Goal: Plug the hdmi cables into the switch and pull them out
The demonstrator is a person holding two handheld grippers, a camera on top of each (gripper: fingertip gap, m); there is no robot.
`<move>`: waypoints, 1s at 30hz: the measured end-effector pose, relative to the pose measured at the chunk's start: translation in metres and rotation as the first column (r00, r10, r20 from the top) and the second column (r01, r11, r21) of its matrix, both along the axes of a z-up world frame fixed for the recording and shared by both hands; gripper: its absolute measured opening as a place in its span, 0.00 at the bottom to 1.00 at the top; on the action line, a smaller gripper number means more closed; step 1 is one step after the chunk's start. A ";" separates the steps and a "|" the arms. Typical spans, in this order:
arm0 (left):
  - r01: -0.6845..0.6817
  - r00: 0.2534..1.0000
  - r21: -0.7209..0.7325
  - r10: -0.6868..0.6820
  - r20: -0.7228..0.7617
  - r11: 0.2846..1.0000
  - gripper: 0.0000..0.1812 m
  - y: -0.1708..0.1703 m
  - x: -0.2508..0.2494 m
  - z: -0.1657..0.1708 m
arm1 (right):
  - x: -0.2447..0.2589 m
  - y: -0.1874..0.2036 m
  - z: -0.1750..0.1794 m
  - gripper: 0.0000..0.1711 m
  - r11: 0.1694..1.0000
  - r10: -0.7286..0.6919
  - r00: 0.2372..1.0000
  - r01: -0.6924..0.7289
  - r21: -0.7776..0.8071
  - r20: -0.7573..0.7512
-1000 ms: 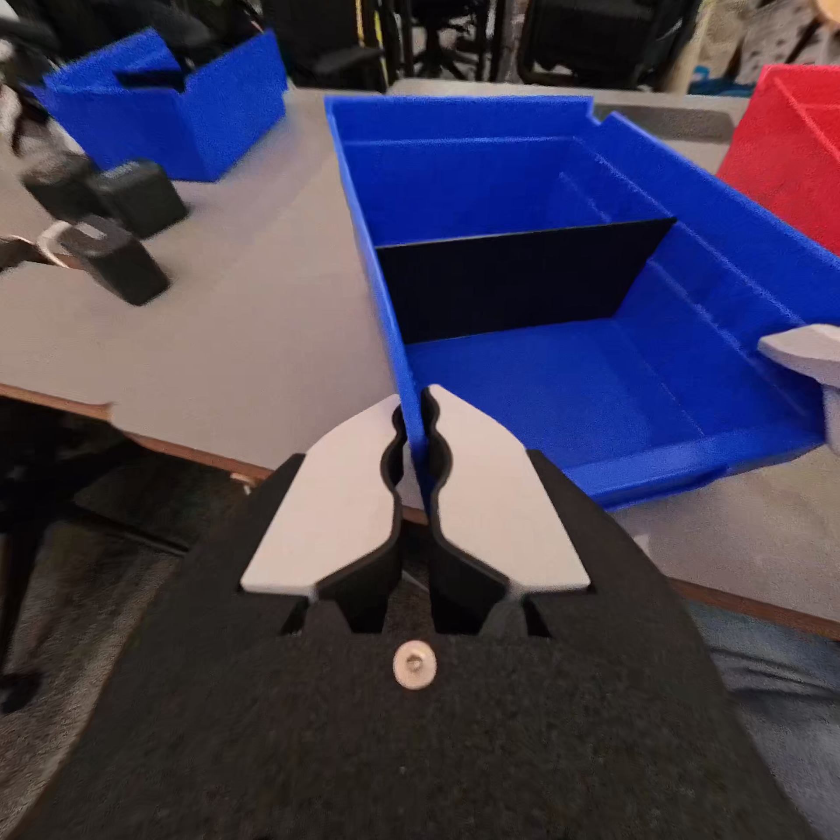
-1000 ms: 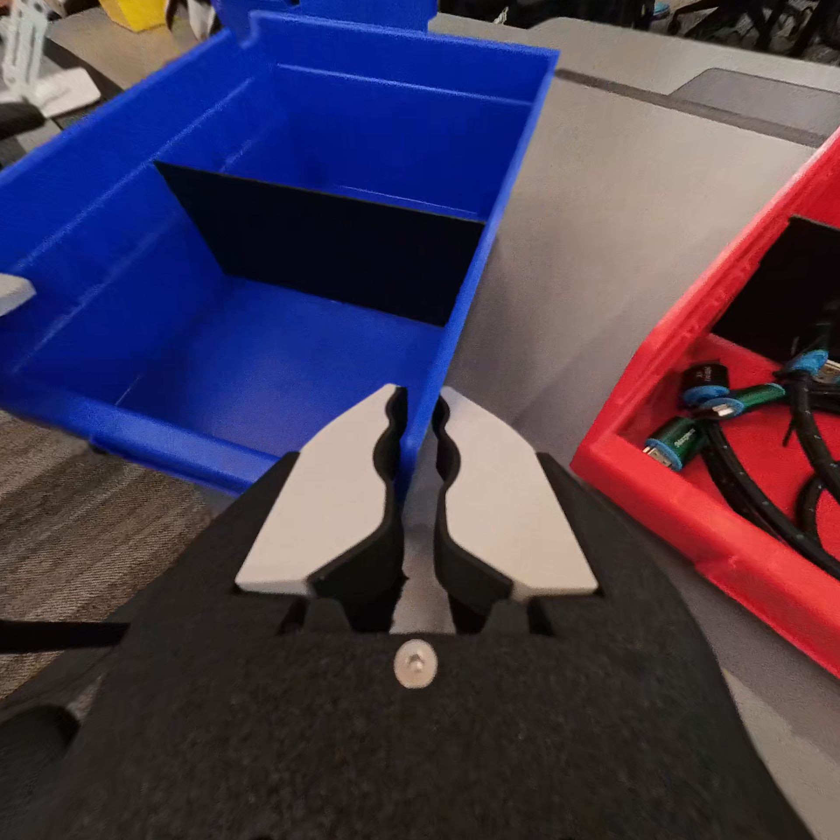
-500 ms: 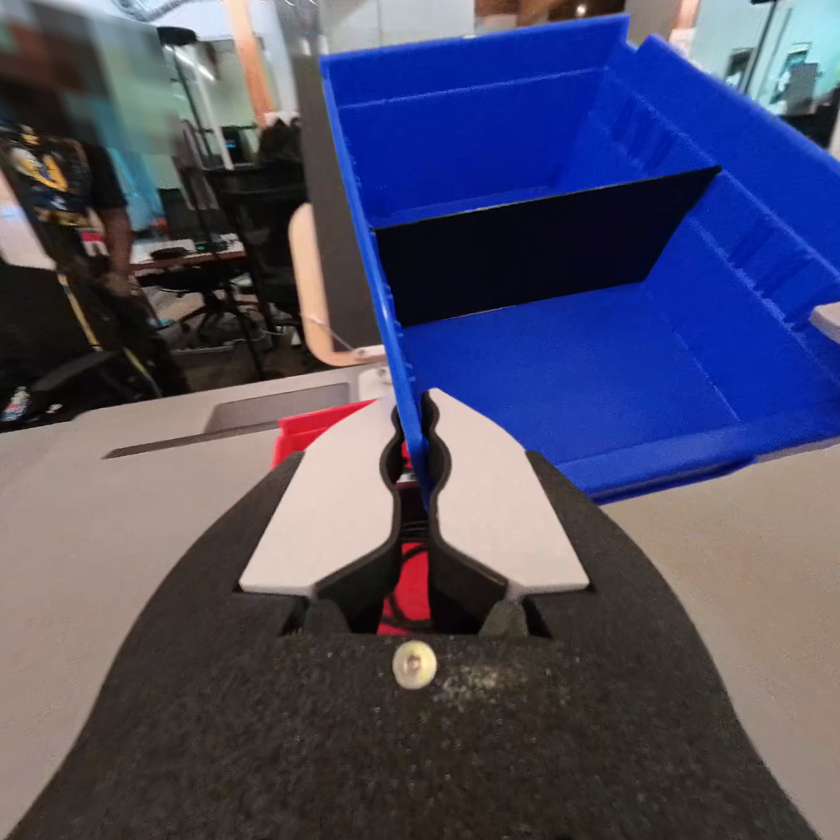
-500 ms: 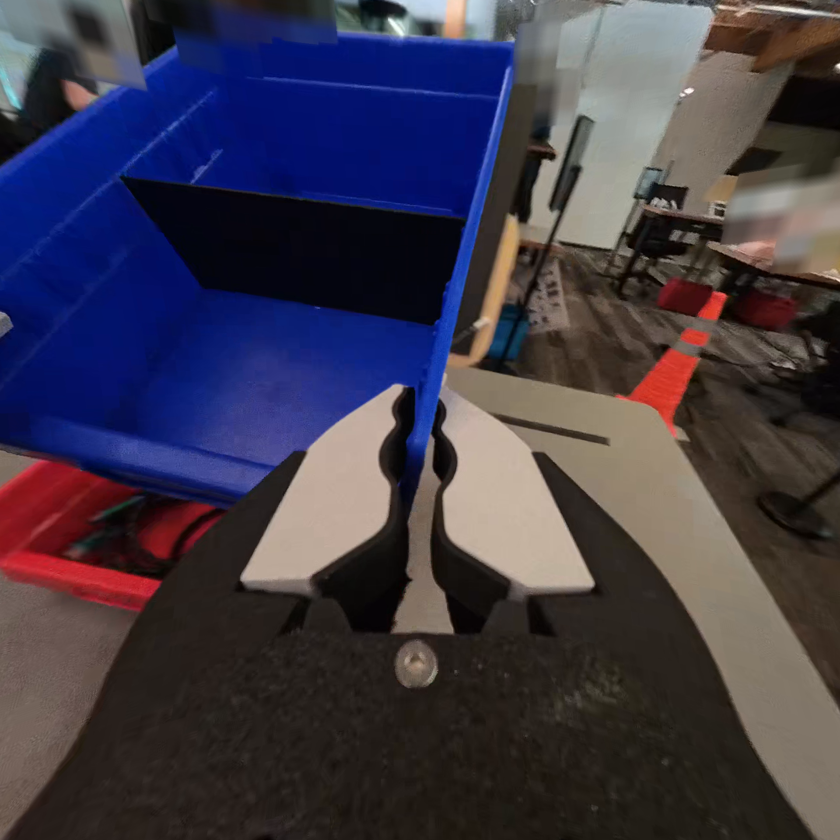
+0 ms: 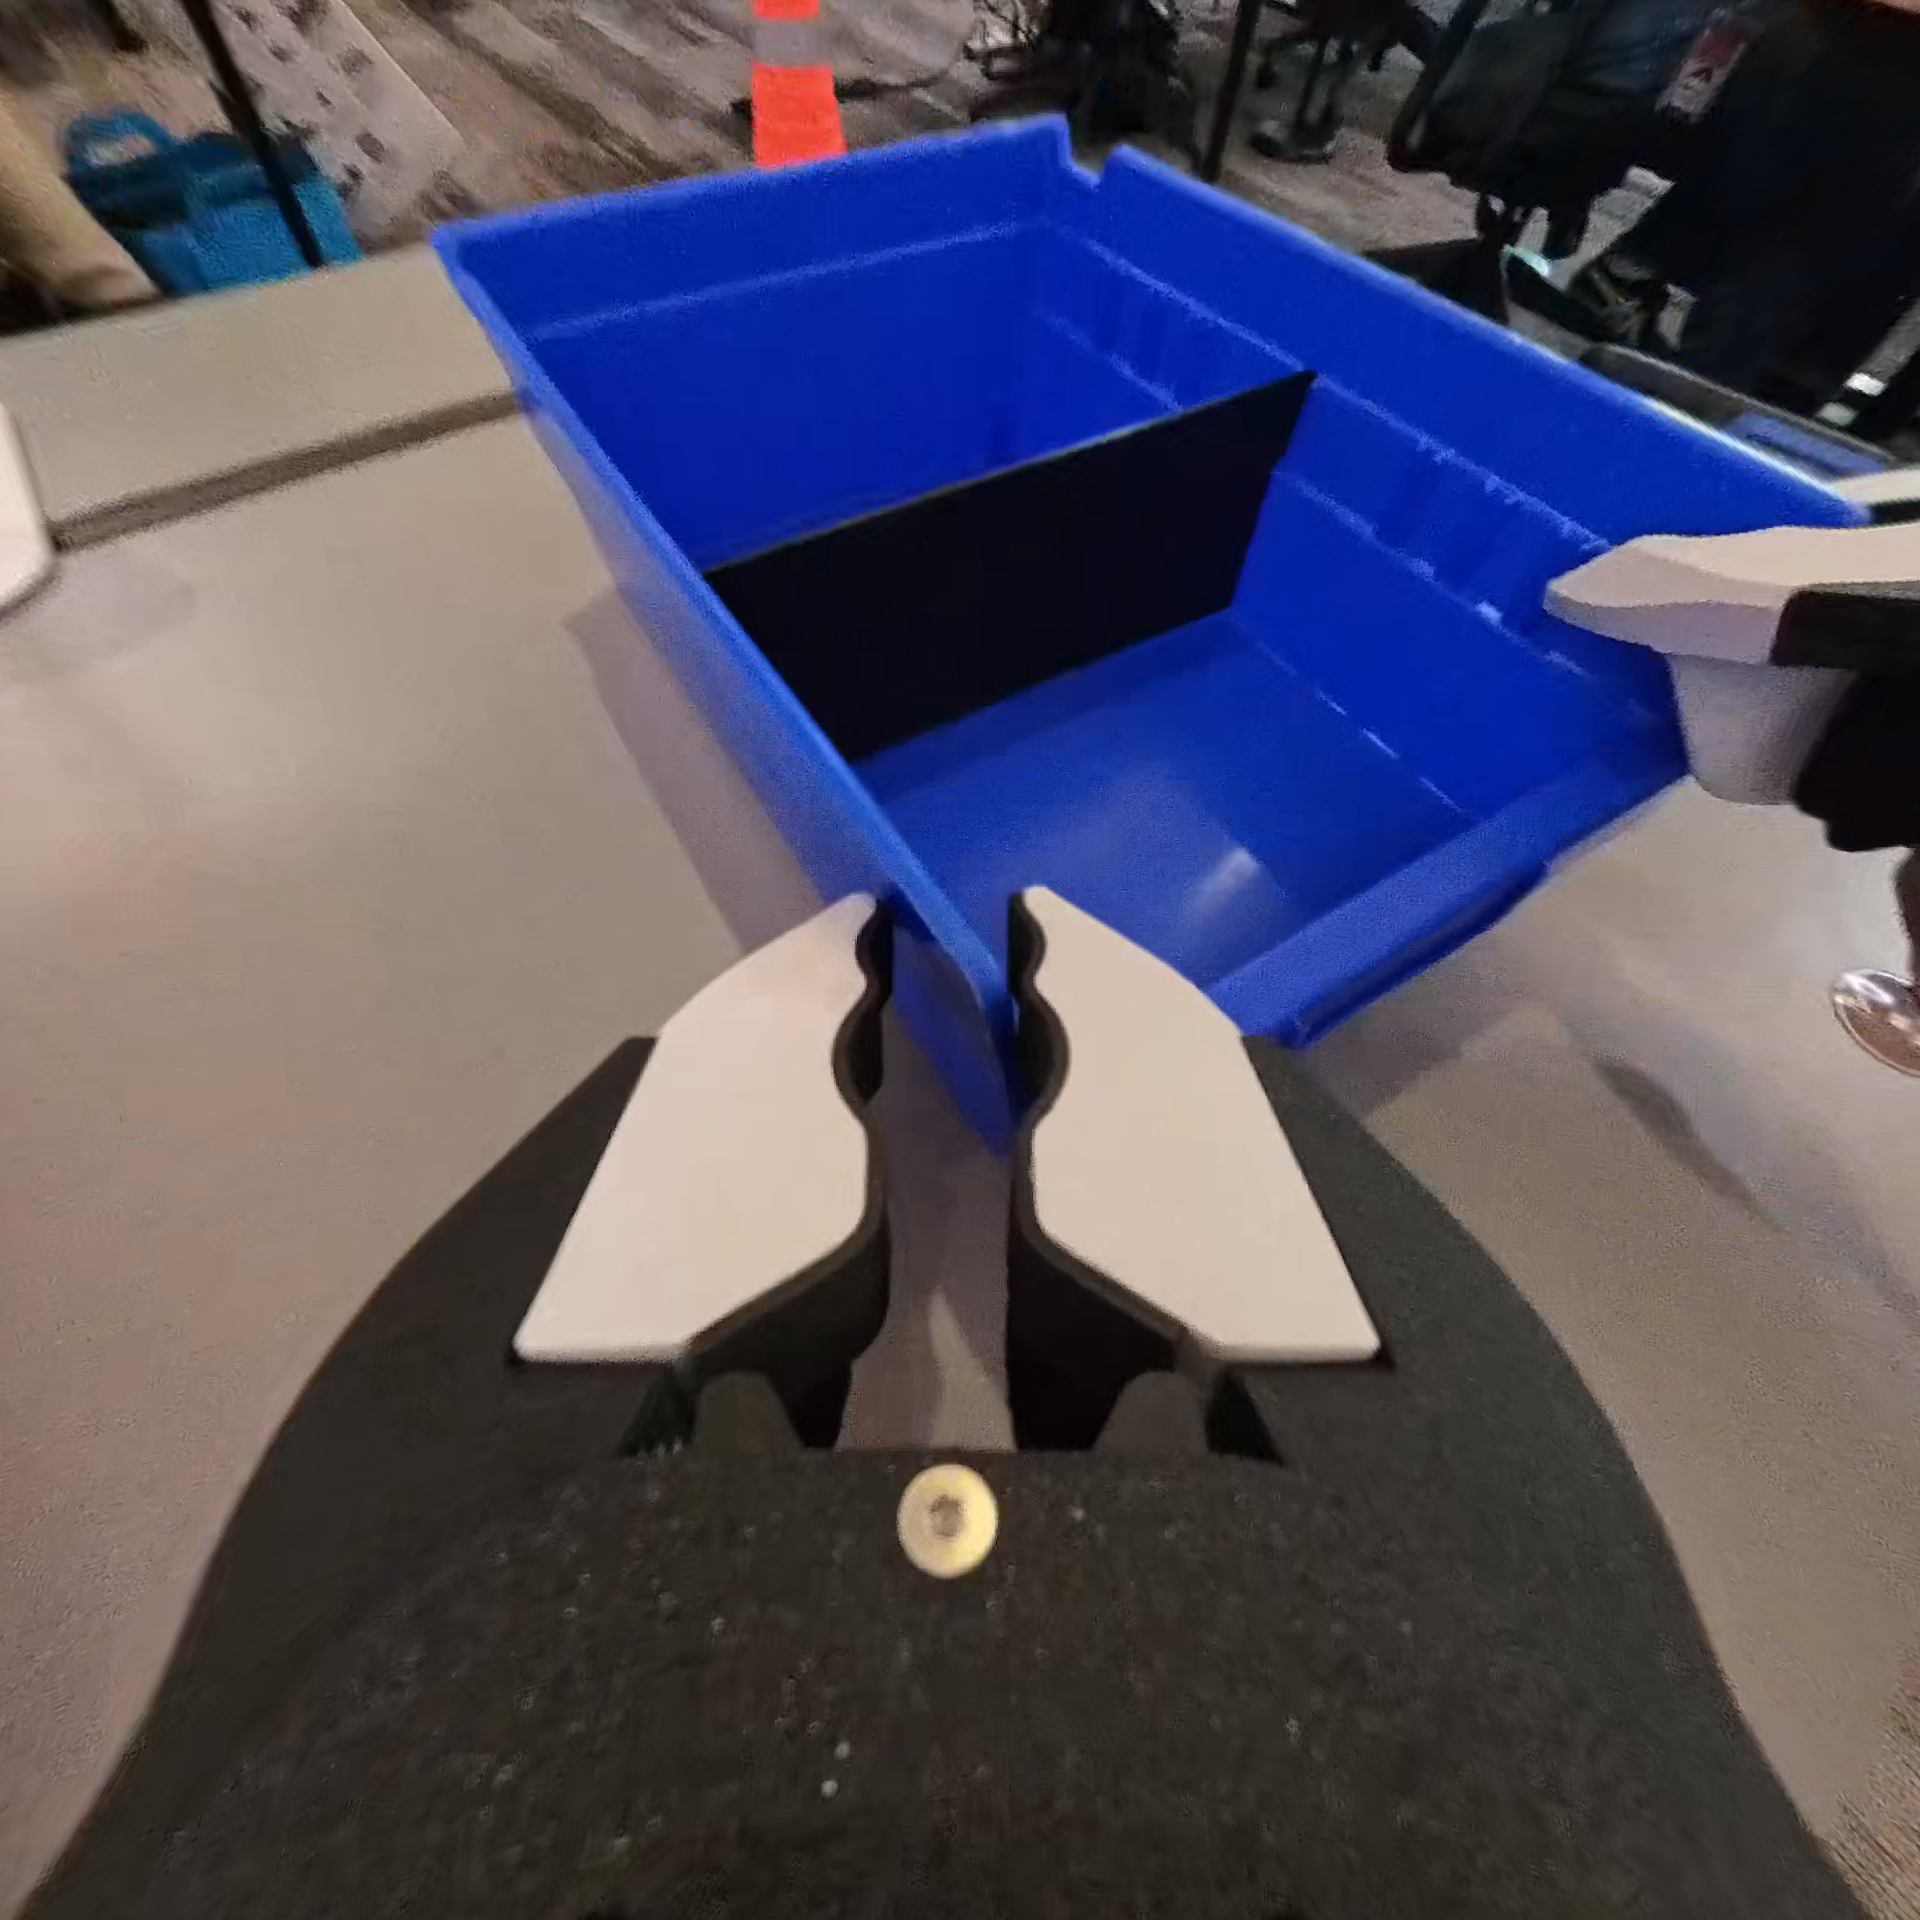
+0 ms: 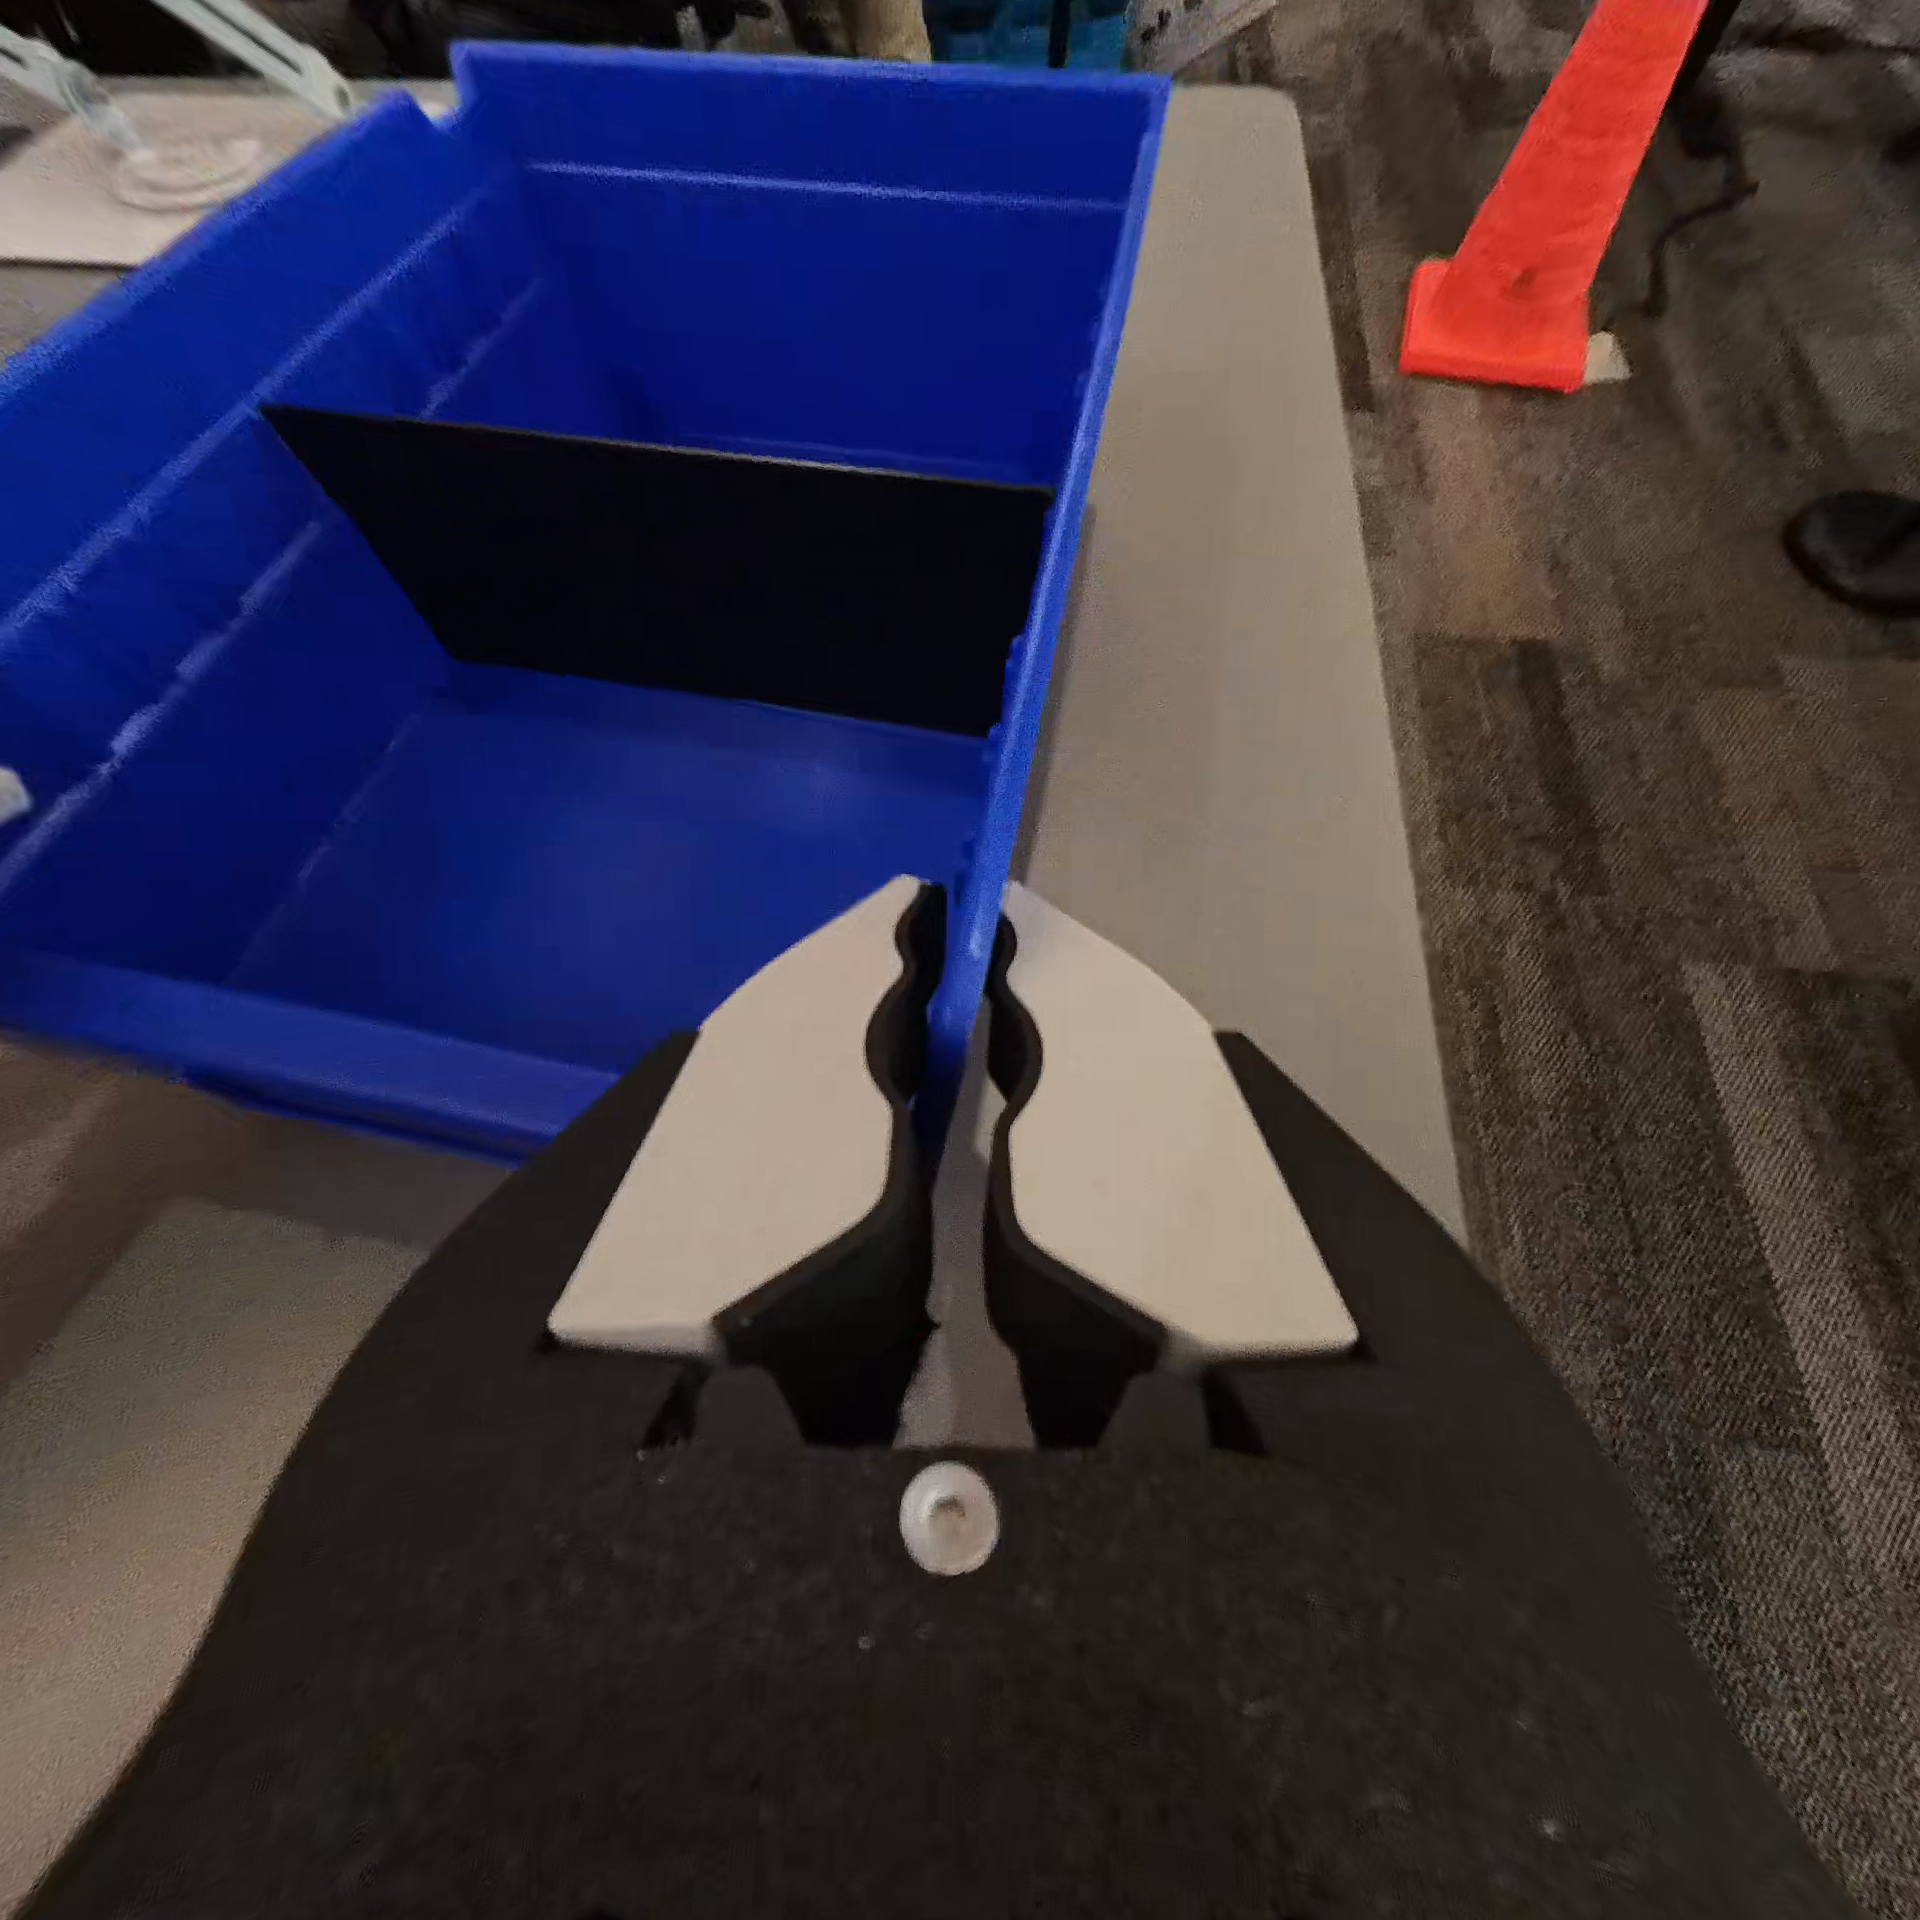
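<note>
An empty blue bin (image 5: 790, 281) with a black divider (image 5: 997, 582) rests on the grey table (image 5: 312, 831). My left gripper (image 5: 948, 914) is slightly open, its jaws straddling the bin's left wall near the front corner, with a gap on the left side. My right gripper (image 6: 961, 904) is shut on the bin's right wall (image 6: 1081, 436); one of its fingers (image 5: 1704, 603) shows in the left wrist view. The divider also shows in the right wrist view (image 6: 675, 571). No HDMI cables or switch are in view.
The table's right edge (image 6: 1361, 623) runs close beside the bin, with carpet floor beyond. An orange cone (image 6: 1538, 208) stands on the floor. A shiny metal object (image 5: 1881, 1018) lies at the right, and a white object (image 5: 16, 520) at the far left.
Both grippers carried the bin up and sideways, away from the red bin, and set it down on another part of the table. My left gripper's jaws have parted; the right stays closed.
</note>
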State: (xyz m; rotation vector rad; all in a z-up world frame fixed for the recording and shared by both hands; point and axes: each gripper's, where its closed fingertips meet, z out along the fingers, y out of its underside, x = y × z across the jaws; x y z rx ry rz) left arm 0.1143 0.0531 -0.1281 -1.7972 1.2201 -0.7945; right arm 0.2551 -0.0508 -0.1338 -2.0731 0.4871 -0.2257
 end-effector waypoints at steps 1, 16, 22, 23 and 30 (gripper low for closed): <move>0.039 0.999 -0.048 -0.040 -0.006 0.998 0.12 -0.008 0.003 -0.009 | 0.008 -0.005 -0.005 0.03 1.000 -0.024 0.999 0.024 0.013 0.030; -0.405 0.913 0.061 0.399 0.089 0.912 0.40 0.155 -0.350 0.073 | -0.235 0.088 0.080 0.02 0.921 0.356 0.930 -0.333 0.200 -0.091; -0.600 0.788 0.134 0.611 -0.068 0.789 0.42 0.210 -0.423 0.024 | -0.390 0.194 0.022 0.39 0.840 0.538 0.819 -0.502 0.204 -0.198; -0.595 0.792 0.101 0.603 -0.098 0.797 0.42 0.215 -0.419 0.010 | -0.381 0.205 0.009 0.39 0.894 0.447 0.876 -0.427 0.136 -0.183; -0.441 0.896 -0.130 0.427 -0.122 0.888 0.06 0.227 -0.389 -0.020 | -0.372 0.234 -0.010 0.07 0.963 0.268 0.963 -0.269 -0.031 -0.031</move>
